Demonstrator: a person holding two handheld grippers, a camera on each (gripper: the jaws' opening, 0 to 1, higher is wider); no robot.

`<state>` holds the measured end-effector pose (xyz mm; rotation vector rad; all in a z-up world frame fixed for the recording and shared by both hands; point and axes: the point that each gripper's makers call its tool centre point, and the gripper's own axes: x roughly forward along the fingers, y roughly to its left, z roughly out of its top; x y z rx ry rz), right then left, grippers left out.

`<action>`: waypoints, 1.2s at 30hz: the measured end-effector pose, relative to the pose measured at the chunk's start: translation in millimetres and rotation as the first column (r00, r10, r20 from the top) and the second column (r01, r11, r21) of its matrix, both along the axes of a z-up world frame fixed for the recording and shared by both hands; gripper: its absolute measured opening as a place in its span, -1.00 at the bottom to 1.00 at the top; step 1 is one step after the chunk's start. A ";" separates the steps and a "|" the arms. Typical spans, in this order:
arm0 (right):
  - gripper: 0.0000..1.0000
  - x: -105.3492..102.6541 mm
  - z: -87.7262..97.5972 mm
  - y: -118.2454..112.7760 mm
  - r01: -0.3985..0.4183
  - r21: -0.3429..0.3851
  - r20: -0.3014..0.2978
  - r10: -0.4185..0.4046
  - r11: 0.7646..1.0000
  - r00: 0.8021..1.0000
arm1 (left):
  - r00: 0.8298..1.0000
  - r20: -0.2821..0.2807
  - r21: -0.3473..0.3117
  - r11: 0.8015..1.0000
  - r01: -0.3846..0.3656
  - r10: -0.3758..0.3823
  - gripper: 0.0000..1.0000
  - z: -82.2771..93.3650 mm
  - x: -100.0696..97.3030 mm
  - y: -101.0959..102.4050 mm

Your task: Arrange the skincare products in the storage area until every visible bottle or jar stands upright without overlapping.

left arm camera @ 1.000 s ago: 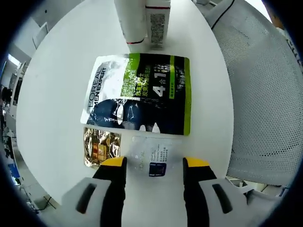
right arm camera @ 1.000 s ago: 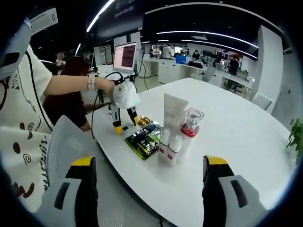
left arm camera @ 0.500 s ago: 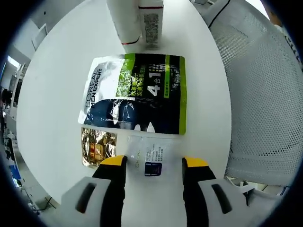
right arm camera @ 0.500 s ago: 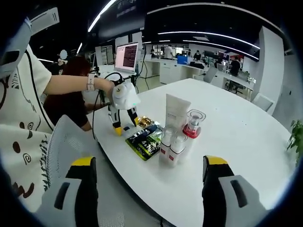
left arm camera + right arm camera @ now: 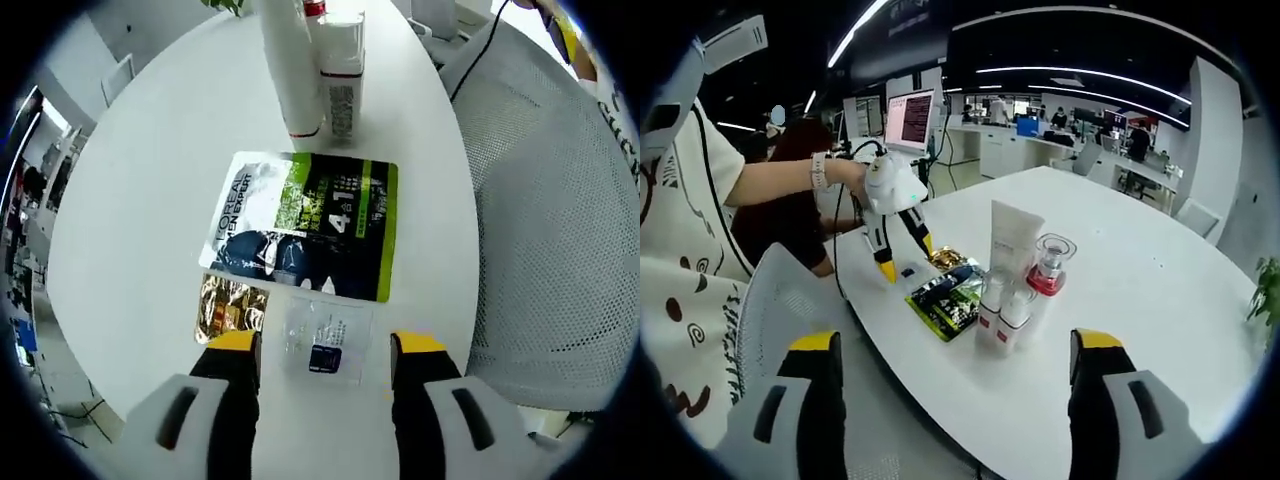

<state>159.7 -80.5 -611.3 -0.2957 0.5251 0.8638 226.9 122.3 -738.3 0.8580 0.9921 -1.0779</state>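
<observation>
From where I stood, the upright part looked done: the white tube [image 5: 1012, 238], the red-collared pump jar [image 5: 1048, 262] and the two small bottles [image 5: 1002, 312] all stood close together near the table's edge, none lying over another. What lay flat was left: the gold sachet [image 5: 231, 309], the clear sample packet [image 5: 325, 340] and the big black-and-green mask pouch [image 5: 305, 224], side by side without overlap.

My left gripper [image 5: 325, 350] hung just above the clear packet, jaws spread wide and holding nothing. My right gripper [image 5: 952, 350] waited well back over the mesh chair [image 5: 780, 305], jaws apart and empty too.

The round white table [image 5: 1140, 300] was bare beyond the products. Behind it lay an open office with desks, a lit monitor [image 5: 907, 115] and ceiling light strips.
</observation>
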 end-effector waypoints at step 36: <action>0.99 19.3 -8.8 -1.8 0.048 0.016 -0.005 -0.048 0.999 0.999 | 0.870 0.225 -0.519 0.810 -0.273 0.438 0.92 102.7 -30.8 -16.3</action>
